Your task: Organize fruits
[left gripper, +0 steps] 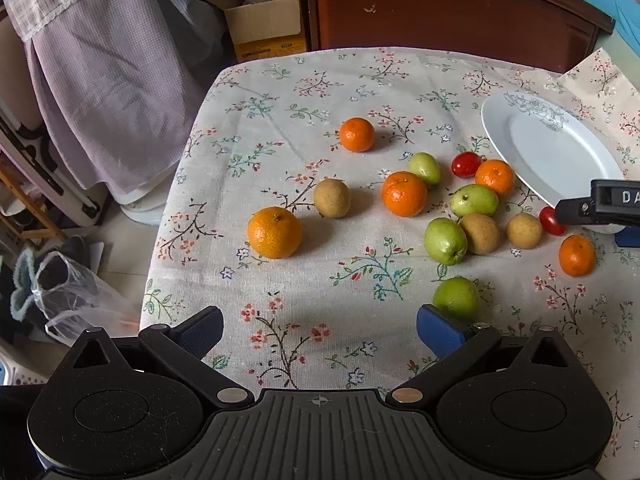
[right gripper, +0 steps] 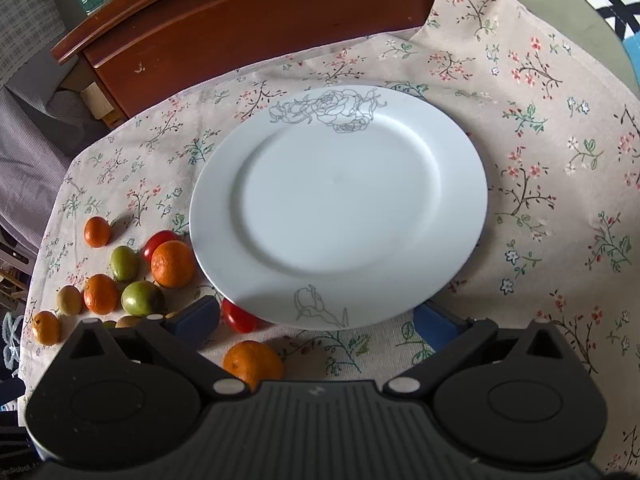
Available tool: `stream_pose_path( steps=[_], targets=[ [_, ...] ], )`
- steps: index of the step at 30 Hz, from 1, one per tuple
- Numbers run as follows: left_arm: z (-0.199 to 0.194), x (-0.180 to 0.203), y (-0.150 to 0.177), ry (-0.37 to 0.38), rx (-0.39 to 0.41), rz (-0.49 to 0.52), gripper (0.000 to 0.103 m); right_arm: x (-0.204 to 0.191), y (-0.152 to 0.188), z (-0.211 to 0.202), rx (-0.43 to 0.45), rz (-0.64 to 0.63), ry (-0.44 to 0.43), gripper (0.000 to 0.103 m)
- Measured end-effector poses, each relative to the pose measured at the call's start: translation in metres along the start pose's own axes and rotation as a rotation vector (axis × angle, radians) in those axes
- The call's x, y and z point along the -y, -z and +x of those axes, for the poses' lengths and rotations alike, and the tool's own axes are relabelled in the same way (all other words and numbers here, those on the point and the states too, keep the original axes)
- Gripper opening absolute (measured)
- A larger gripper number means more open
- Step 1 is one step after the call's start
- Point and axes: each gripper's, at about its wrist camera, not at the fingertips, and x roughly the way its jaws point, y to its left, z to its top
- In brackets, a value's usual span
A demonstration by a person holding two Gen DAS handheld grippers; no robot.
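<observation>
Several loose fruits lie on a floral tablecloth [left gripper: 320,92]: oranges such as the big one [left gripper: 274,233], green fruits [left gripper: 445,241], brown kiwis [left gripper: 332,198] and red cherry tomatoes [left gripper: 465,164]. A white plate [left gripper: 548,148] sits at the right and fills the right wrist view [right gripper: 340,204]; it holds nothing. My left gripper [left gripper: 320,334] is open and empty above the cloth, near a green fruit [left gripper: 456,298]. My right gripper [right gripper: 316,322] is open and empty at the plate's near rim, with a tomato [right gripper: 240,316] and an orange [right gripper: 254,362] between its fingers; it also shows in the left wrist view [left gripper: 600,204].
A dark wooden cabinet [left gripper: 440,4] stands behind the table. A cardboard box [left gripper: 264,20], hanging cloth [left gripper: 108,80] and a plastic bag [left gripper: 72,296] are on the floor side at the left, past the table edge.
</observation>
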Motion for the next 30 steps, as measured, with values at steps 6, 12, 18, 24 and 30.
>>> stream_pose_path(
  steps=[6, 12, 18, 24, 30],
  targets=[
    [-0.011, 0.003, -0.008, 0.005, 0.012, 0.016, 0.103, -0.019, 0.011, -0.024, 0.033, -0.079, 0.048, 0.102],
    [-0.029, 0.002, -0.013, 0.032, 0.033, 0.058, 0.103, -0.055, 0.023, -0.067, 0.18, -0.183, 0.105, 0.102],
    [-0.048, -0.003, -0.021, 0.045, 0.061, 0.108, 0.103, -0.075, 0.041, -0.095, 0.233, -0.144, 0.066, 0.102],
    [-0.057, -0.006, -0.024, 0.037, 0.081, 0.126, 0.103, -0.077, 0.063, -0.104, 0.279, -0.08, 0.019, 0.102],
    [-0.052, -0.003, -0.021, 0.023, 0.092, 0.123, 0.103, -0.083, 0.061, -0.095, 0.168, -0.1, 0.119, 0.102]
  ],
)
